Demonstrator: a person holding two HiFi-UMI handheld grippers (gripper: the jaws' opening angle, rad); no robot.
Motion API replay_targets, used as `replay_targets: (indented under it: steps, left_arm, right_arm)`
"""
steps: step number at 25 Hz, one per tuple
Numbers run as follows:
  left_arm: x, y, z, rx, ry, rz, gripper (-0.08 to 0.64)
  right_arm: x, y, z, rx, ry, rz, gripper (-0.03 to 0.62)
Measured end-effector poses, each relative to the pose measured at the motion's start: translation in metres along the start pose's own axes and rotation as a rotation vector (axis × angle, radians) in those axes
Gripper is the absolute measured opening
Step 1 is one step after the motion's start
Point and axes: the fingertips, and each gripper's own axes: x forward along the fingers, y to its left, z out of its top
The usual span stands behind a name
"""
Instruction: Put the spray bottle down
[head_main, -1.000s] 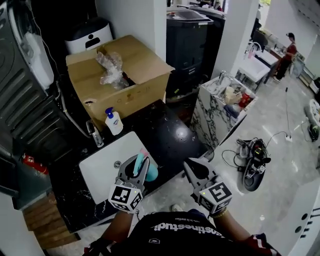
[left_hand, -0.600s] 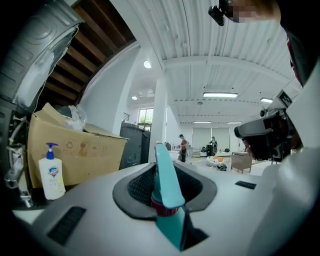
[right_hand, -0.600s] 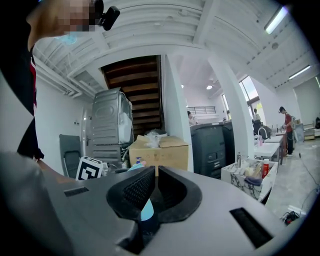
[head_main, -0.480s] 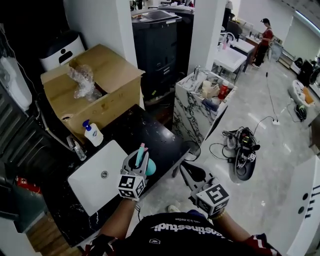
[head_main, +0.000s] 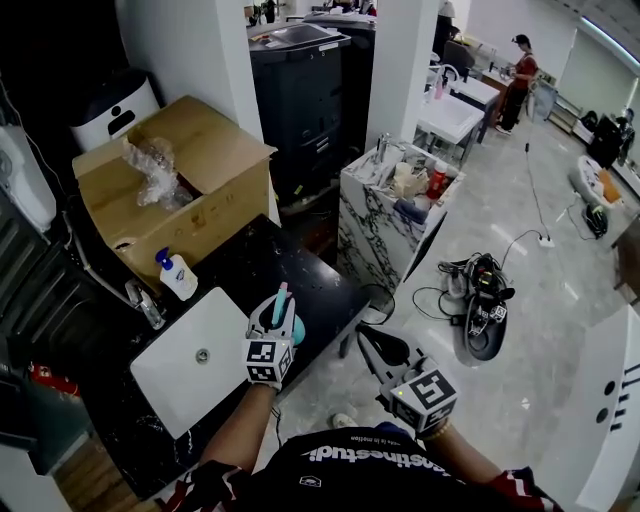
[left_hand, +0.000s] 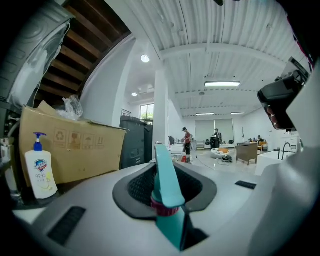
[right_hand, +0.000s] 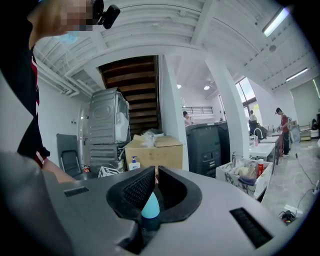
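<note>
Bottle in hand, not yet down.
Left gripper has its jaws partly closed on the neck of the teal spray bottle, which hangs upright over the front edge of the black counter, just beside the white sink. I can't tell whether its base touches the counter; my read is no. Left to do: lower, let go, back off. The left forearm reaches forward with the gripper about level. Right gripper hangs off the counter to the side, tipped slightly down, jaws nearly together and apparently empty. The teal in their gap looks like the bottle beyond.
</note>
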Motion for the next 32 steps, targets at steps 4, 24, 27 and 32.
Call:
replay_targets:
  steps: [4, 24, 27, 32]
  left_arm:
    - [0.004, -0.007, -0.001, 0.030, 0.003, -0.023, 0.099]
    - [0.007, -0.006, -0.004, -0.006, 0.045, -0.046, 0.106]
    - [0.007, -0.008, -0.005, 0.023, 0.052, -0.043, 0.106]
    - [0.011, -0.011, -0.004, 0.020, 0.061, -0.060, 0.158]
  right_arm:
    - [-0.003, -0.004, -0.002, 0.004, 0.003, -0.008, 0.052]
    - [0.002, 0.003, -0.015, 0.052, 0.013, 0.013, 0.052]
    - [0.001, 0.003, -0.014, 0.048, 0.009, 0.016, 0.052]
    - [-0.003, -0.001, -0.016, 0.049, 0.009, 0.004, 0.052]
